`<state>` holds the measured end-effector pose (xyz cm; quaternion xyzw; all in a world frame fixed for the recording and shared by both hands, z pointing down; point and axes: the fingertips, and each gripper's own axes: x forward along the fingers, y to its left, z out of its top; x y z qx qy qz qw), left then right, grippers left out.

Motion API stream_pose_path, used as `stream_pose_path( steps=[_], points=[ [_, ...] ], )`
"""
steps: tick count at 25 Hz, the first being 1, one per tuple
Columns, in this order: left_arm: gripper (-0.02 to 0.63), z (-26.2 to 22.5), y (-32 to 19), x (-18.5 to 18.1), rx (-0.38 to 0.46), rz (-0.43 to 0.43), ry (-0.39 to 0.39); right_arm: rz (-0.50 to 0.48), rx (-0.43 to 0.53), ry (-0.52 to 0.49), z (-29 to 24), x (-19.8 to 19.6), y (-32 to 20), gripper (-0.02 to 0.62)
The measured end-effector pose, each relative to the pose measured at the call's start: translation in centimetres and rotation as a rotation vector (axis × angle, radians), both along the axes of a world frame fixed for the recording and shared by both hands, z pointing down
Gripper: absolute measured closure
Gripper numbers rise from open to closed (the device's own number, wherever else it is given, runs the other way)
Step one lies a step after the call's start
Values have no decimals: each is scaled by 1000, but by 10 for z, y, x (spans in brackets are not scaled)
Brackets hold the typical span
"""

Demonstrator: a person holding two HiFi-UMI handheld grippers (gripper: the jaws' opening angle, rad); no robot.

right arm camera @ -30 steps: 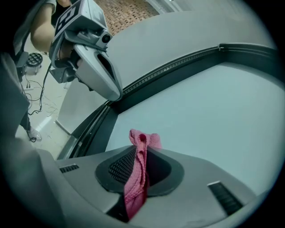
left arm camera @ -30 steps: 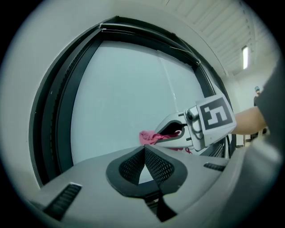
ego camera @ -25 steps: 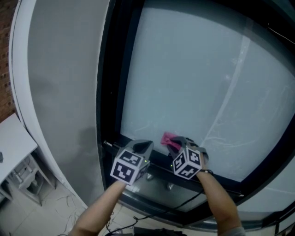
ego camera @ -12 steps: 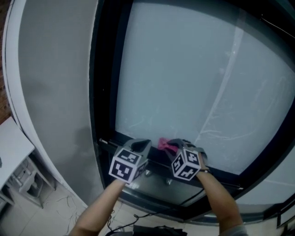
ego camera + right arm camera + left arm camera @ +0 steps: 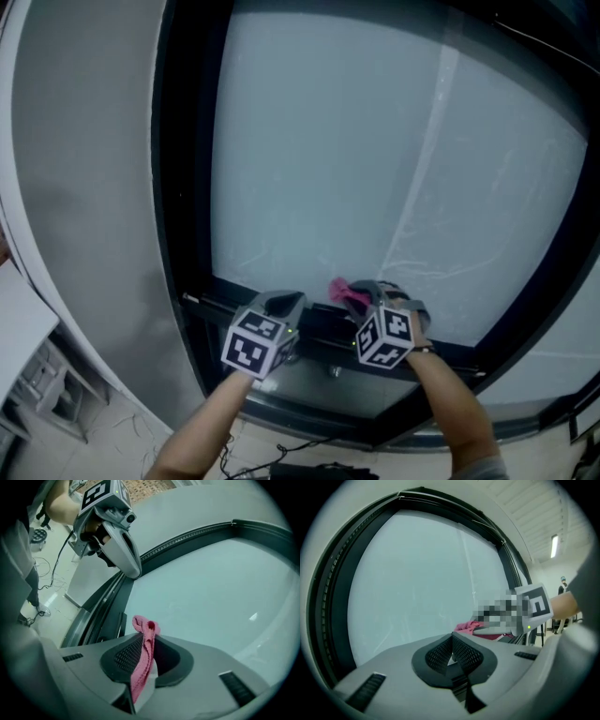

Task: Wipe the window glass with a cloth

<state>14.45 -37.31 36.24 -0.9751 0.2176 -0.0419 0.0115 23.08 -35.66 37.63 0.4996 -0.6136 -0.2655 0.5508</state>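
Note:
The window glass (image 5: 375,159) is a big frosted pane in a black frame (image 5: 183,187). My right gripper (image 5: 145,646) is shut on a pink cloth (image 5: 143,660), whose bunched top sticks out just short of the glass (image 5: 225,578). In the head view the pink cloth (image 5: 347,291) shows at the pane's bottom edge, ahead of the right gripper (image 5: 370,295). My left gripper (image 5: 286,302) is beside it on the left, over the lower frame. Its jaws are shut with nothing between them (image 5: 452,652). The pink cloth (image 5: 466,627) shows beyond them.
A grey wall (image 5: 84,187) runs left of the frame. A metal sill with bolts (image 5: 333,373) lies under the glass. Cables (image 5: 281,450) trail on the tiled floor below. White furniture (image 5: 23,337) stands at the lower left.
The view has shifted so the window sits further left and lower. Both grippers stay side by side at the pane's bottom edge, the cloth still gripped.

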Motion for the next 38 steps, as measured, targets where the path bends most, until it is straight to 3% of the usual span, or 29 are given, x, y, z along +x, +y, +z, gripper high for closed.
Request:
stream_pose_path(
  steps=[8,30,38],
  points=[
    [600,-8,12,21,28,42,-13,-1,125,68,-57,13,-1,541],
    [600,-95,3,24,173,14,47,-45,383,1,-226,9,-3,540],
    [600,-120,6,30,220,27,59,-40,484,32,-294,10,-3,540]
  ],
)
